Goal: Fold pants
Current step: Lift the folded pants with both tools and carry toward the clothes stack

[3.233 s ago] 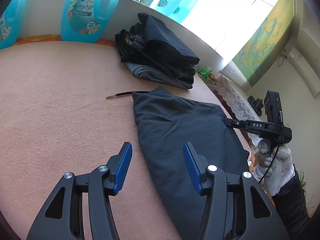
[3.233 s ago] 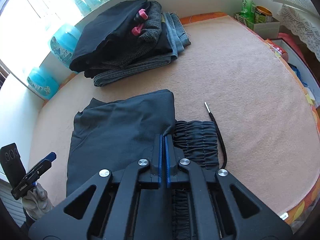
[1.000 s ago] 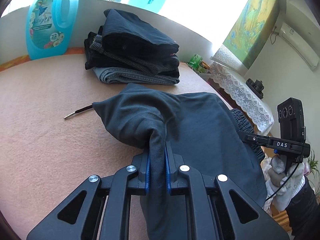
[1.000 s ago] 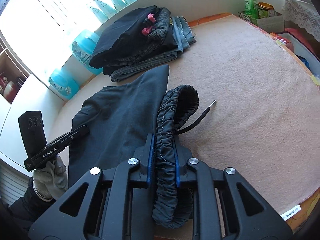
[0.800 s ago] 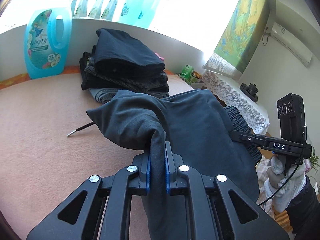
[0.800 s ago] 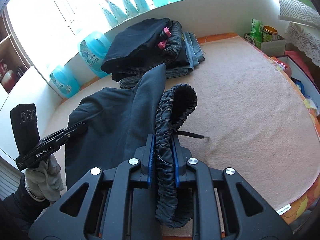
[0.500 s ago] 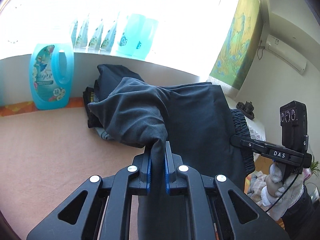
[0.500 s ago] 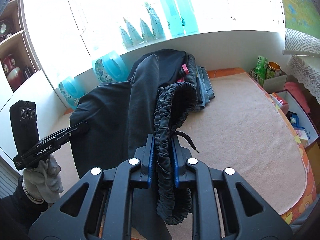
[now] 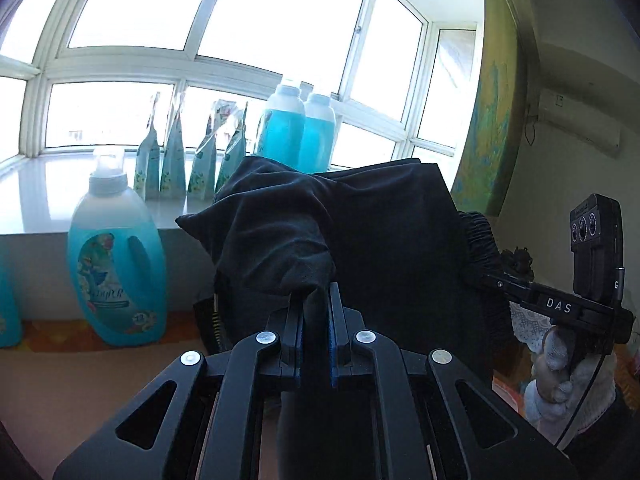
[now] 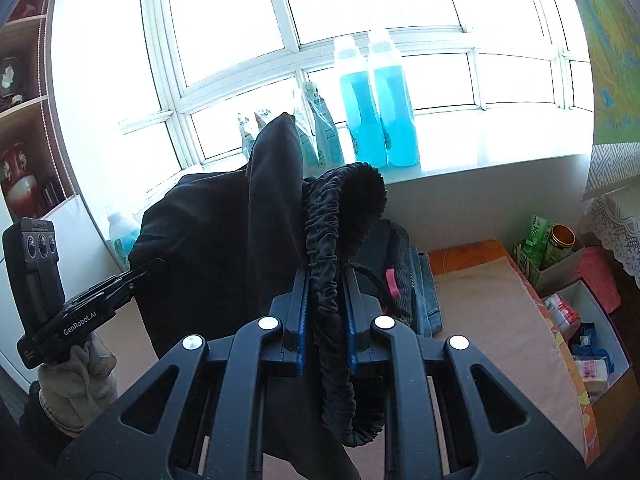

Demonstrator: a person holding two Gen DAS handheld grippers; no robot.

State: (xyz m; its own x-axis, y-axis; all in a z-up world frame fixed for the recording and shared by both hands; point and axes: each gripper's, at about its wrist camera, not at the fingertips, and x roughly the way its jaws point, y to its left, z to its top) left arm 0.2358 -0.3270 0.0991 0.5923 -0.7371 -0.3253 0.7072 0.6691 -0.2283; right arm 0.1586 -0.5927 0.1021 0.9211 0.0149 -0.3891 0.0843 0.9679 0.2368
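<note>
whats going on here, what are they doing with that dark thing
A person is folding a pair of dark pants, holding them in the air with two tools. The left hand-held gripper is shut on a bunched fold of plain fabric, and the right hand-held gripper is shut on the gathered elastic waistband. The pants hang between them in front of the window. A stack of folded clothes sits on the table behind.

Both wrist views face the window (image 9: 240,40), sharing the close-up pants (image 9: 380,240).
</note>
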